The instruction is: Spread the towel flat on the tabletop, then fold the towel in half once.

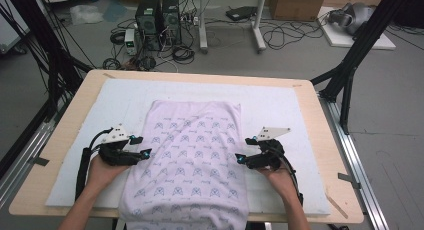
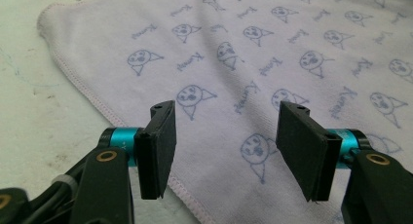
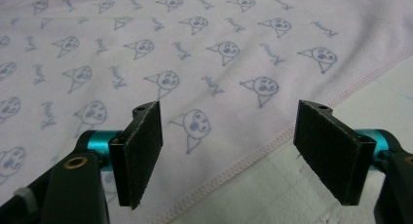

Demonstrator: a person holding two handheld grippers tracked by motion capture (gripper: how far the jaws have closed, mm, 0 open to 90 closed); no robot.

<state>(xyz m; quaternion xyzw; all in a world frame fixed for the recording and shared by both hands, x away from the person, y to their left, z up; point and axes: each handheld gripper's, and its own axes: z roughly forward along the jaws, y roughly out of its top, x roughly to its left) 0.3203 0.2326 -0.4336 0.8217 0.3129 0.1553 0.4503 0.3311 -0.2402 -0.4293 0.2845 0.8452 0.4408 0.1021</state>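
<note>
High view is showing a pale lilac towel (image 1: 192, 155) printed with small blue faces, lying flat on a white mat (image 1: 280, 105) over the wooden table (image 1: 327, 140), its near end hanging over the table edge; the left gripper (image 1: 141, 146) is hovering at the towel's left hem, jaws spread and gripping nothing; the right gripper (image 1: 244, 149) is hovering at the right hem, jaws likewise spread wide and empty.

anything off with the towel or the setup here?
Nothing major. The pale lilac printed towel lies flat on the white mat, but its near end hangs over the table's front edge. Both grippers, left and right, are open at its side hems.
</note>
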